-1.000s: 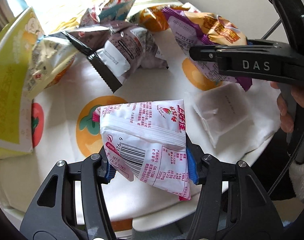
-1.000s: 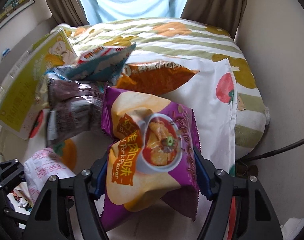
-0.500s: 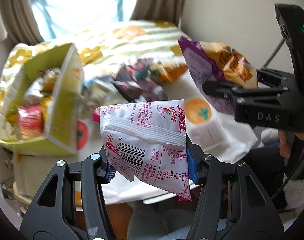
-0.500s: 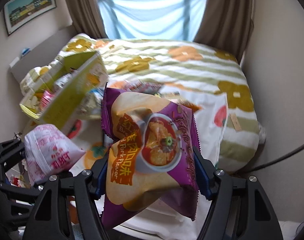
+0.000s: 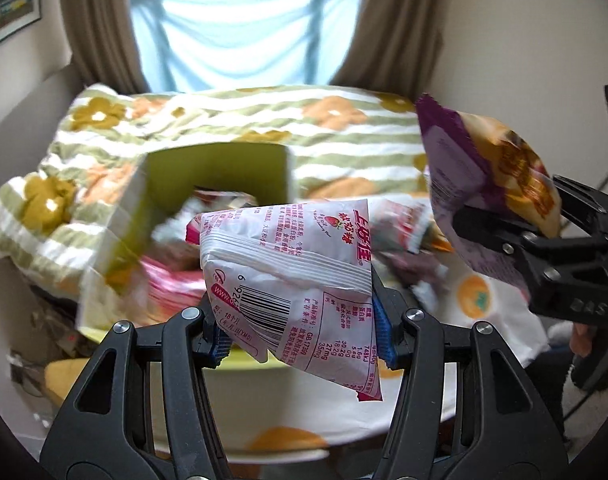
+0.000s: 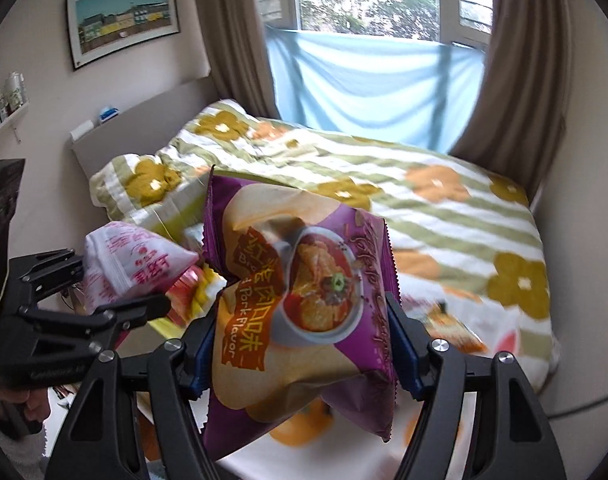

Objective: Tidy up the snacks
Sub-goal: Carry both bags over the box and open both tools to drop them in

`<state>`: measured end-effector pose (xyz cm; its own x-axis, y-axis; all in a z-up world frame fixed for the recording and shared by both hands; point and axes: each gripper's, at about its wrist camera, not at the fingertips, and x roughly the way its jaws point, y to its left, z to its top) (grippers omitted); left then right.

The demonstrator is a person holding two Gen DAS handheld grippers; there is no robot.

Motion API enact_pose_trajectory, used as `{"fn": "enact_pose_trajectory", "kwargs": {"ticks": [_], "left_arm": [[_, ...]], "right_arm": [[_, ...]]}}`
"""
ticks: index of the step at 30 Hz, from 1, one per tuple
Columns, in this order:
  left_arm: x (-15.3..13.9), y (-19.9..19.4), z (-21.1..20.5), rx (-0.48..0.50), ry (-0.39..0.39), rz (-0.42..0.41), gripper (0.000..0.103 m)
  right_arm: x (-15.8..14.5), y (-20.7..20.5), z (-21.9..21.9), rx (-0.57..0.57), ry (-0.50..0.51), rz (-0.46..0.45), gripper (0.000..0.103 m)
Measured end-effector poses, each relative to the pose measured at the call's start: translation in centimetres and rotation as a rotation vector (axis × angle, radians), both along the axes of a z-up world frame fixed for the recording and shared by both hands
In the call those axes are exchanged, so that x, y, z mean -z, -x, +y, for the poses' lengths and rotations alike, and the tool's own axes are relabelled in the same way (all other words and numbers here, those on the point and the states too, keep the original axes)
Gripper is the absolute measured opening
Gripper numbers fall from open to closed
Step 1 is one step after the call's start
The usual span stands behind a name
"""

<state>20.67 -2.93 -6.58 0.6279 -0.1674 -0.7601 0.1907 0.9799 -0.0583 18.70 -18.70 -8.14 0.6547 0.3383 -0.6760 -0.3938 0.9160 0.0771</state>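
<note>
Green box (image 5: 215, 176), seemingly holding snacks, left-view only.

The green box (image 5: 207, 184) stands open at the top, its mouth unobstructed from above, though snack packets (image 5: 171, 280), blurred, seem to fill much of its floor. Loose packets (image 5: 400, 228) crowd the cloth just right of the box. The striped bedspread (image 6: 444, 208) behind lies bare and open. The right gripper (image 5: 516, 216), with its purple bag (image 5: 488, 176), blocks passage on the right.
</note>
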Motion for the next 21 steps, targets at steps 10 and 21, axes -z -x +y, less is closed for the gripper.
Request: {"fn": "enact_pose_trajectory", "kwargs": {"ticks": [10,21], "left_arm": [[2.4,-8.4,10.5,-0.019,-0.029,0.076,0.051],[6.7,-10.8,13.3,0.078,-0.084,0.134,0.103]], "right_arm": [[0.8,-6.9,10.5,-0.040,-0.027,0.036,0.067],[4.0,-10.2,15.2,0.048,-0.048,0.152,0.067]]}}
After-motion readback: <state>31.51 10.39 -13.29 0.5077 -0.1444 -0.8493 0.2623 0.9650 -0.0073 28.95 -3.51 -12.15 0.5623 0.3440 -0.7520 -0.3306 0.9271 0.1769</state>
